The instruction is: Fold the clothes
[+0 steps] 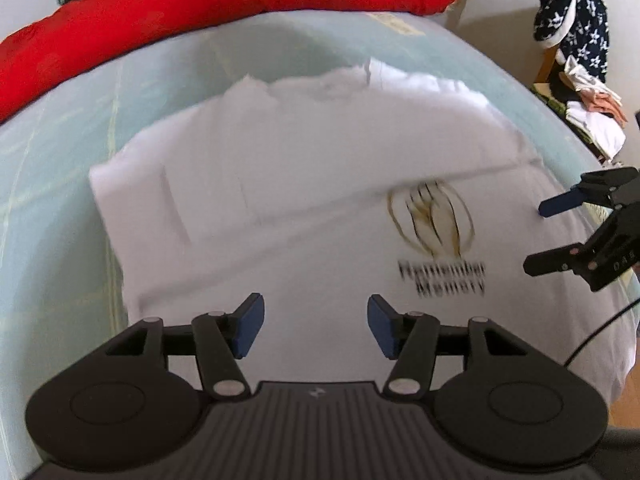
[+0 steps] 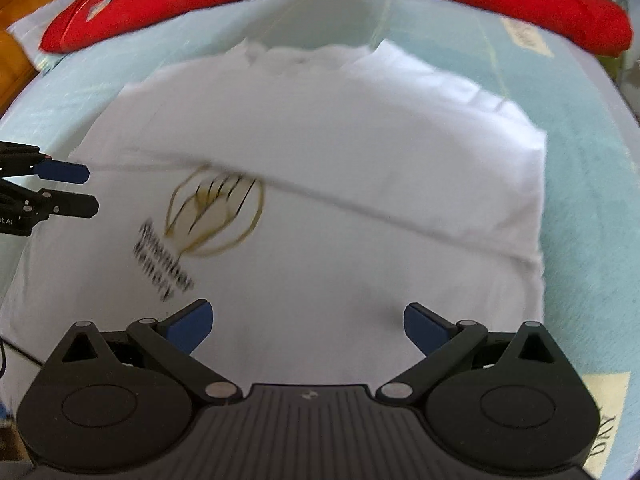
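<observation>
Left wrist view: the white T-shirt (image 1: 304, 208) is seen spread flat; left tool (image 1: 315, 326) and right tool (image 2: 308, 326), at 3 o'clock, are held wide, empty.

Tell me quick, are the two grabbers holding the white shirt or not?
Left gripper: open, holding nothing, above the white shirt.
Right gripper: open, holding nothing, also above the shirt.

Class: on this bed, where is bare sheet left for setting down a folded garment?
Bare sheet lies between the white T-shirt and red bedding, and right of the shirt. The middle is covered by the shirt.
</observation>
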`<state>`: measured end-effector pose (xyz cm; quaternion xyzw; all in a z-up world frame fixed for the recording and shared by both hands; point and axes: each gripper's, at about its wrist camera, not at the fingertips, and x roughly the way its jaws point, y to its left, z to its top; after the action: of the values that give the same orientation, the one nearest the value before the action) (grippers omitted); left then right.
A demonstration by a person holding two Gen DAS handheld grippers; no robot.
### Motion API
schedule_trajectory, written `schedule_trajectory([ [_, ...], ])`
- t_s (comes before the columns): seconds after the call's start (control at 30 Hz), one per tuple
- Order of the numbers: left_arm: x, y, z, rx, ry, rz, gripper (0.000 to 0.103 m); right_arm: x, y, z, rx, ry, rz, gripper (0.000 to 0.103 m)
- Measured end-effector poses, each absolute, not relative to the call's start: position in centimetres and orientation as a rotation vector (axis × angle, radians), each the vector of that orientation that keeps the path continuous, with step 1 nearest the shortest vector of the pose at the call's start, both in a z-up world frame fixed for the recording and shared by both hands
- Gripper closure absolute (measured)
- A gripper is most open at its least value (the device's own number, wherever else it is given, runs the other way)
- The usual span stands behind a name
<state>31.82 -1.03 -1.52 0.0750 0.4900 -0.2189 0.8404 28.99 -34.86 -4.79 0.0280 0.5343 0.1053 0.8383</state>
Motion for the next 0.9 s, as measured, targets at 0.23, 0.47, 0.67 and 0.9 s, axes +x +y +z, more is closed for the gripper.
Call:
schedule_trajectory([
  [0.23,25.1,-2.5,-3.9,0.143,1.041,-0.362,0.041,26.3,-34.1,-6.3,-0.095,1.086,0.317,0.0],
  [0.47,22.9,-0.6,-2.5,0.084,0.963,-0.415,0.041,24.5,-34.8,-6.3,-0.097,1.021,0.321,0.0],
  [0.67,22.7,-0.3,-4.1,0.148,0.999,-0.476,0.041,21.9,-34.1,-7.0,-0.125,0.962,0.271,0.0],
  [0.9,23.0,-0.2,-4.5,0.168,0.961,-0.512,0.037,22.0,-34.2,-7.3,-0.102,0.932,0.255,0.0],
])
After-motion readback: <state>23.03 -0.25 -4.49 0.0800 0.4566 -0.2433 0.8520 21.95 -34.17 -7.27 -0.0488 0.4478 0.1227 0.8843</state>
